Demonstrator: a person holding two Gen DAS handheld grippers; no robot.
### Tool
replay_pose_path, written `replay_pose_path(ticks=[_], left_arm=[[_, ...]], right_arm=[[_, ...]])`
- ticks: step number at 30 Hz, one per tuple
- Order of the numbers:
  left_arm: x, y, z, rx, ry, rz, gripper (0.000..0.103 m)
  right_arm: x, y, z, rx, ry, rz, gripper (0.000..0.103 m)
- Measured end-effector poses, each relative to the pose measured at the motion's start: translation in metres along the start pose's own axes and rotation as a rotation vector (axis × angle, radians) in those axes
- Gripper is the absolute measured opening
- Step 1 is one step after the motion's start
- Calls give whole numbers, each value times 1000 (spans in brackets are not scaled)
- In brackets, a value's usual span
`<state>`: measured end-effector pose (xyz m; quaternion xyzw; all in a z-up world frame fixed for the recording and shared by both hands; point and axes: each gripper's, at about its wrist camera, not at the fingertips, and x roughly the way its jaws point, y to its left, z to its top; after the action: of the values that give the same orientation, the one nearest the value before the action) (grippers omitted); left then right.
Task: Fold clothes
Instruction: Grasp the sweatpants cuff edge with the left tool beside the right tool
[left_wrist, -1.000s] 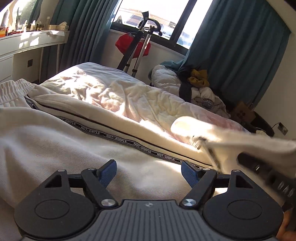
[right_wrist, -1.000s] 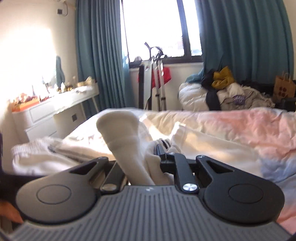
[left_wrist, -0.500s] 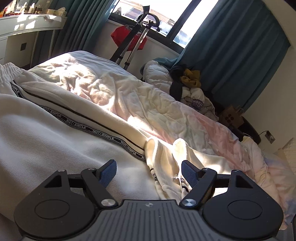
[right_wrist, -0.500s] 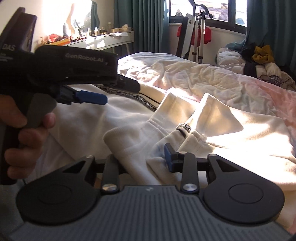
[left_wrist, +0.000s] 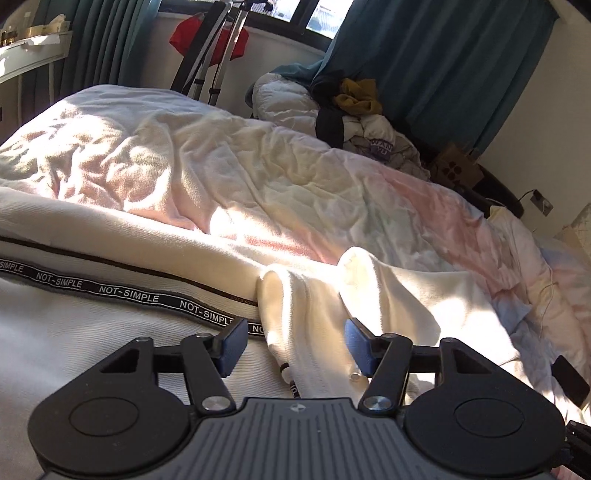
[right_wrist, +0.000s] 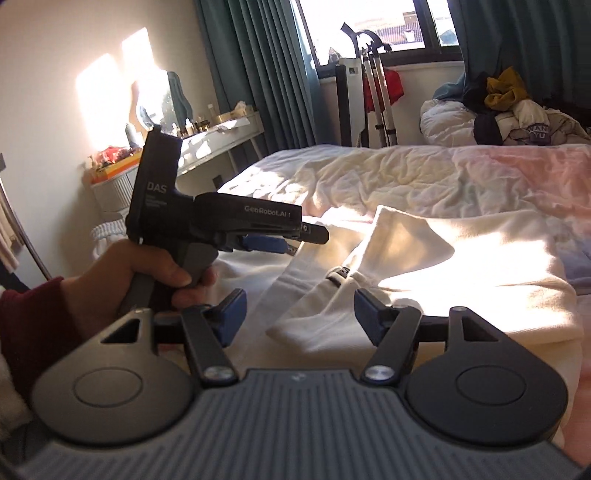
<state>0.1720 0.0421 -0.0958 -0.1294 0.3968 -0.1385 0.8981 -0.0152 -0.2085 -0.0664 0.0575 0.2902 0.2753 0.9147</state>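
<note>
Cream sweatpants (left_wrist: 110, 332) with a black "NOT-SIMPLE" tape stripe (left_wrist: 129, 293) lie across the bed. Their cuffed leg ends (left_wrist: 306, 314) are folded back onto the trousers. My left gripper (left_wrist: 294, 343) straddles that cuffed end. Its jaws are closing, and the blue pads (left_wrist: 232, 341) stand clear of the cloth. In the right wrist view the same cuff (right_wrist: 321, 306) lies loose between the jaws of my right gripper (right_wrist: 299, 314), which are opening and not touching it. A hand (right_wrist: 147, 280) holds the left gripper (right_wrist: 266, 243) just above the trousers.
A crumpled pale duvet (left_wrist: 258, 177) covers the bed beyond the trousers. A heap of clothes (left_wrist: 362, 110) sits by the teal curtains (left_wrist: 443, 74). A folded metal stand (left_wrist: 210, 55) leans under the window. A cluttered white dresser (right_wrist: 207, 144) stands at the left wall.
My right gripper let go of the cream leg end, which now lies folded on the trousers, and its jaws widened. My left gripper moved over to that cuff and its jaws narrowed around it.
</note>
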Motion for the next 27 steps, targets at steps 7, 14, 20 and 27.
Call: replay_pose_path(ticks=[7,14,20,27], left_arm=[[20,5,7,3,-13,-27,13],[31,18,12,-56,-18,-42,13],[17,18,9,-80,-47,-51,29],[-21,3,0,-67,-139,-47,52]], right_arm=[[43,-4,-12,-123,128,-25,66],[47,2,-13,-172,117,-31,66],[45,2,-13,-167,124,-39,66],[39,12,-17,-234,137,-73,66]])
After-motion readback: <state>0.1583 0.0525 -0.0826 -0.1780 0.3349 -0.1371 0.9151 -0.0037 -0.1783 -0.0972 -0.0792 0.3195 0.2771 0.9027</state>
